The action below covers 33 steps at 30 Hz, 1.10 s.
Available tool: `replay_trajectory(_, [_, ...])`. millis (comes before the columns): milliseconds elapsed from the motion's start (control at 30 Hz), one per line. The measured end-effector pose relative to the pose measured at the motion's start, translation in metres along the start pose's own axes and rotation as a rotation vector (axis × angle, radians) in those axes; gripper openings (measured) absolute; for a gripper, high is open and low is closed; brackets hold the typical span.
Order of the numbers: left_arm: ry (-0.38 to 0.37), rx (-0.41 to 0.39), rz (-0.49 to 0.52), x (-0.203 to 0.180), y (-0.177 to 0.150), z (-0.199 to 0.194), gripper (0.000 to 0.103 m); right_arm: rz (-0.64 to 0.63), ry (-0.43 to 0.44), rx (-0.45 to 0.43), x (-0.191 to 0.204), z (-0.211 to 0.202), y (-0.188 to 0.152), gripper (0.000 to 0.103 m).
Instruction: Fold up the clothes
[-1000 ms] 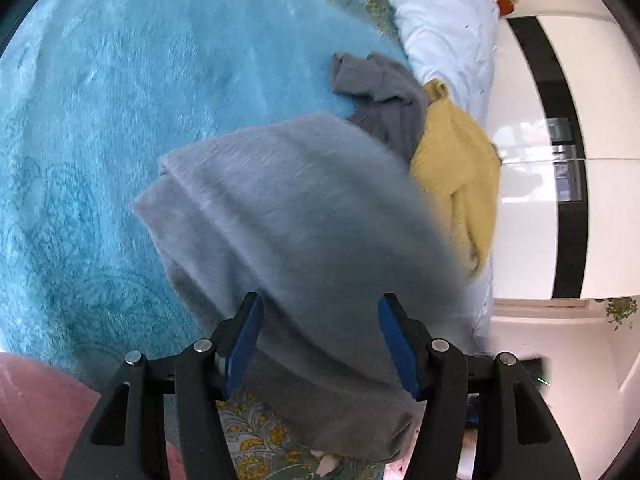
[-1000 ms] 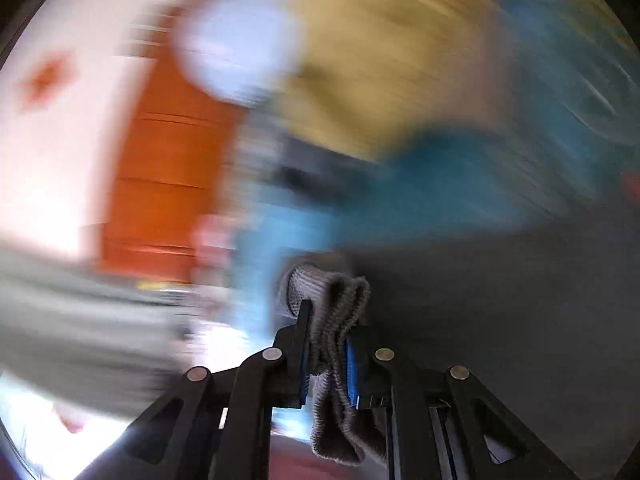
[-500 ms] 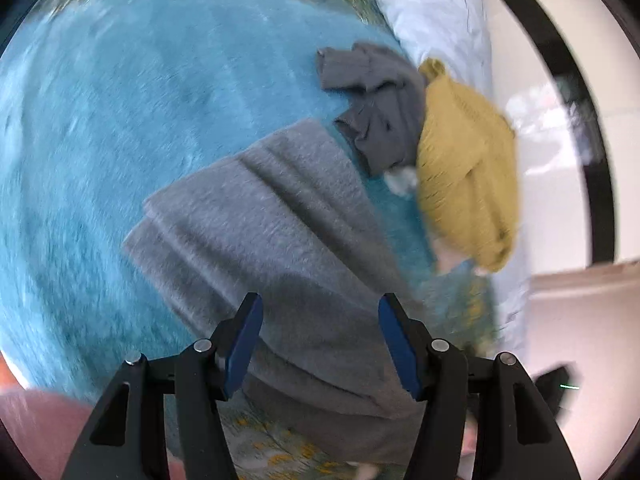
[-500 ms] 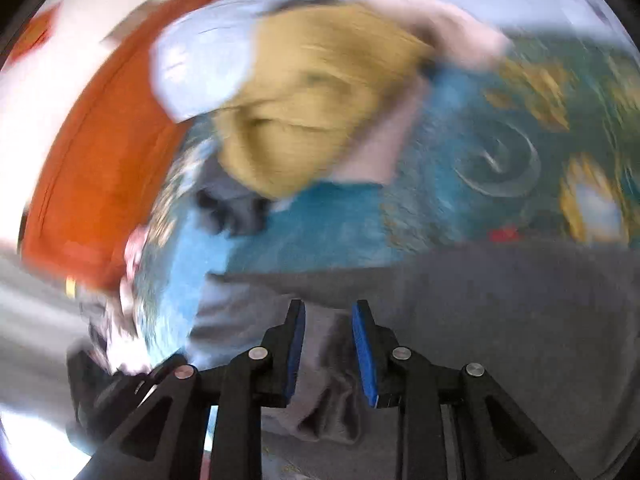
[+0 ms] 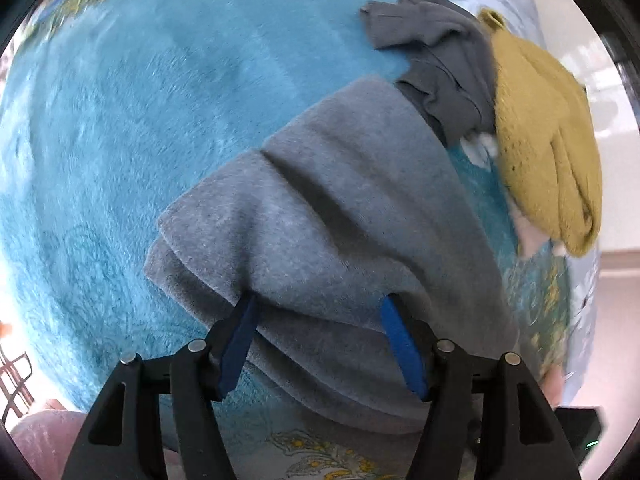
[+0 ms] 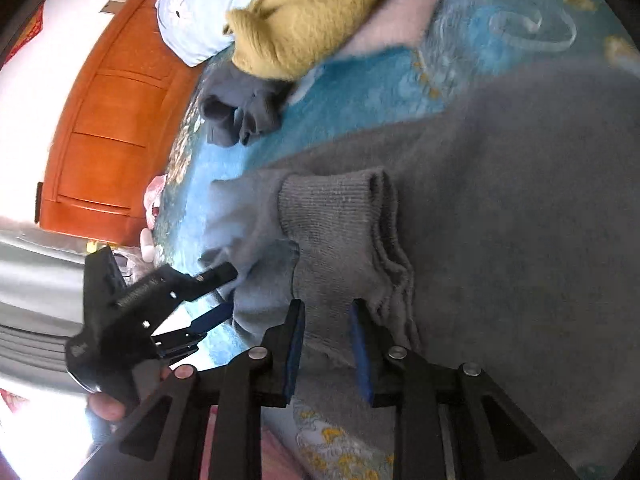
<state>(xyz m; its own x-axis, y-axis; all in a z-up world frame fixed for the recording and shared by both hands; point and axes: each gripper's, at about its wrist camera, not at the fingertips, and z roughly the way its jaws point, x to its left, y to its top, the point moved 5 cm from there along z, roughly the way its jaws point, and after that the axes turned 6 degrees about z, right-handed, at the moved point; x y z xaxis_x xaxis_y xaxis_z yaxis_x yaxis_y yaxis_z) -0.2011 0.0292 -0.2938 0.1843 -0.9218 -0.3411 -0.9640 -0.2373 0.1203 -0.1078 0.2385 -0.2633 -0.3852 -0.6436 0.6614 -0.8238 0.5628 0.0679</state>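
Observation:
A grey fleece sweater (image 5: 340,200) lies folded over on the blue plush blanket (image 5: 160,120). My left gripper (image 5: 320,300) stands open at the sweater's near edge, and a loose fold runs across between its wide-set jaws. In the right wrist view, the left gripper (image 6: 226,290) straddles that edge, one finger above the cloth and one below. The sweater (image 6: 520,200) fills the right half of that view, its ribbed cuff (image 6: 332,208) lying on top. My right gripper (image 6: 327,304) is open, with the cuff's end loose between its blue pads.
A mustard-yellow sweater (image 5: 548,140) is heaped over a dark grey garment (image 5: 440,52) at the far right of the blanket, with a pink garment (image 6: 400,16) under it. Behind them are a pale blue pillow (image 6: 200,12) and an orange wooden headboard (image 6: 112,120). A hand (image 6: 108,404) holds the left gripper.
My right gripper has let go of the ribbed cuff, which now lies on the sweater. The left gripper has come down closer to the sweater's edge, and the sweater has settled flat on the blanket.

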Motion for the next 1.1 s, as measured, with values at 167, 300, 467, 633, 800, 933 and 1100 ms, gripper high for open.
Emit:
replay_trajectory(167, [-0.155,-0.035,-0.033,0.003,-0.006,-0.019,0.065,0.006,-0.015,-0.086,-0.023,-0.071,-0.01,0.031])
replay_trajectory(300, [-0.226,-0.019,-0.082,0.012,-0.01,-0.023,0.065,0.154,-0.096,-0.169,-0.097,-0.135,-0.036,0.049])
replay_trajectory(467, [-0.243,0.003,-0.103,0.005,-0.016,-0.025,0.065,0.496,-0.044,-0.384,-0.193,-0.191,-0.067,0.071])
replay_trajectory(633, [-0.247,-0.003,-0.086,-0.003,-0.019,-0.029,0.065,0.755,0.178,-0.441,-0.226,-0.165,-0.065,0.076])
replay_trajectory(800, [-0.283,-0.012,-0.123,0.003,-0.019,-0.031,0.065,0.776,0.205,-0.488,-0.22,-0.157,-0.042,0.08])
replay_trajectory(933, [-0.298,-0.003,-0.144,0.004,-0.019,-0.03,0.065,0.754,0.191,-0.493,-0.208,-0.148,-0.03,0.08])
replay_trajectory(1100, [-0.302,-0.007,-0.129,0.002,-0.019,-0.03,0.065,0.798,0.152,-0.455,-0.213,-0.146,-0.032,0.055])
